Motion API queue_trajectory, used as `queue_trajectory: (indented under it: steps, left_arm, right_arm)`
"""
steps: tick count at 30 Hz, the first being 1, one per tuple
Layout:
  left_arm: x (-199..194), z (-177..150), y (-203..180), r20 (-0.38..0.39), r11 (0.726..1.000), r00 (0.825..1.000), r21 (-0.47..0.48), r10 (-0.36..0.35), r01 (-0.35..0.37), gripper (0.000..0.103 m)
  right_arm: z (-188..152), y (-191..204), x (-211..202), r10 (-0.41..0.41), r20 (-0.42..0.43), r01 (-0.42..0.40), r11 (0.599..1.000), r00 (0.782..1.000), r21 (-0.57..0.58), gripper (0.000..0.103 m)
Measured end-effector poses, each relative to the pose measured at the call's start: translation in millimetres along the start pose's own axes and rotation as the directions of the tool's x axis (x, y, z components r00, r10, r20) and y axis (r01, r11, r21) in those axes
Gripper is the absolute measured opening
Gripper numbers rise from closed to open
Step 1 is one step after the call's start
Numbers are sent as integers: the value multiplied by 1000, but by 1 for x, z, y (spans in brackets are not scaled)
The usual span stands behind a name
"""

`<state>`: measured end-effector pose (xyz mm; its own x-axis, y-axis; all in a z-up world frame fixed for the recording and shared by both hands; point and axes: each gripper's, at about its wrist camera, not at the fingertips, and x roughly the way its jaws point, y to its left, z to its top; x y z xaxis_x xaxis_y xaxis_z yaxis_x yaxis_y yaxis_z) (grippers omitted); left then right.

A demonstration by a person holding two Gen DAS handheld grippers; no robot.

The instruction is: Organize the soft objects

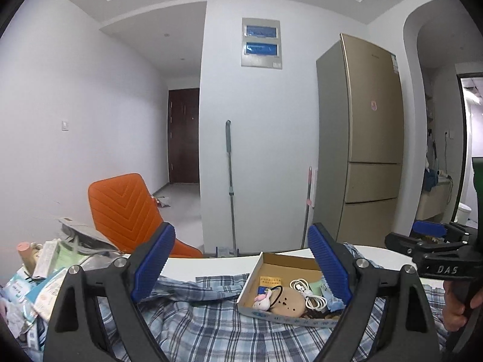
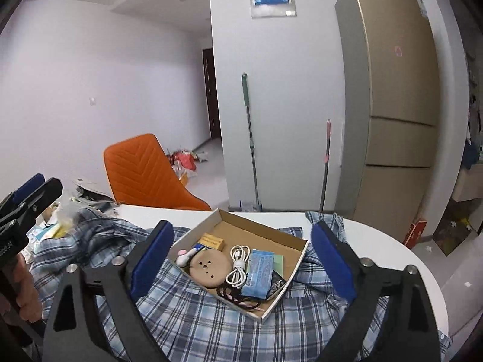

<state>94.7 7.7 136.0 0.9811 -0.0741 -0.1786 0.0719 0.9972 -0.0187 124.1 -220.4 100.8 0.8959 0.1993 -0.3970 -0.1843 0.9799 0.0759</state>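
A blue plaid shirt lies crumpled across the white table. A shallow cardboard box sits on the shirt, holding a tan round soft toy, a white cable, a blue packet and small items. My left gripper is open and empty, held above the shirt facing the box. My right gripper is open and empty, its fingers on either side of the box. Each gripper shows at the other view's edge.
A pile of packets and bags lies on the table's left. An orange chair stands behind the table. A gold fridge and two mop handles stand against the far wall.
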Motion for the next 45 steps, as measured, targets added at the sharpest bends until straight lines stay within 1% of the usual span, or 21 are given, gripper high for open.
queue_trajectory:
  steps: [2,4,7,10,13,16,18,20,23,26,29,32,35,39,42,45]
  left_arm:
    - [-19,1,4,16,1000,1000,-3,-5,5,92]
    - [-34,1,6,31,1000,1000,3,1,-1,103]
    - [-58,1,7,64,1000,998,10,5,-5,103]
    - [-78,0,10,88,1000,996,2,1,-2,103]
    - [-94,-1,12,117,1000,993,-14,1,1,103]
    - [-101,-7,10,123,1000,992,-3,10,-10,103]
    - [-106,-16,7,141,999,990,14,27,-29,103]
    - [-111,-28,6,157,999,987,22,35,-39,103]
    - [-112,-47,7,159,999,987,20,26,-29,103]
    - [-105,-65,9,146,999,989,22,19,-23,103]
    - [-98,-83,11,147,999,989,38,12,-18,103]
    - [-88,-99,16,127,999,992,31,17,-22,103]
    - [-77,-112,19,100,999,995,25,21,-23,103]
    - [-68,-121,17,70,999,998,39,4,-7,103]
    - [-70,-124,15,90,999,996,44,6,-10,103]
    - [-71,-127,15,92,999,996,39,6,-9,103]
  right_arm:
    - [0,2,-14,5,21,-5,1000,1000,2,101]
    - [1,2,-27,-2,47,2,1000,999,6,102]
    - [1,6,-45,-18,86,19,1000,996,-9,103]
    - [-2,12,-63,-41,161,47,998,986,-34,103]
    - [-6,15,-80,-30,213,41,998,977,-48,103]
    - [-15,16,-84,-17,220,28,998,975,-47,103]
    - [-23,16,-80,-7,211,18,999,978,-50,103]
    - [-33,16,-75,-13,210,26,998,978,-60,103]
    - [-51,15,-68,-18,212,33,997,977,-67,103]
    - [-67,11,-59,-7,184,17,998,983,-54,103]
    - [-82,10,-50,-15,174,24,998,985,-51,103]
    - [-95,11,-46,-26,185,40,997,982,-70,103]
    - [-106,11,-45,-35,213,52,996,977,-72,103]
    - [-117,11,-44,-52,239,71,995,970,-69,103]
    - [-120,11,-39,-51,226,69,995,973,-72,103]
    - [-123,12,-37,-55,222,72,995,973,-72,103]
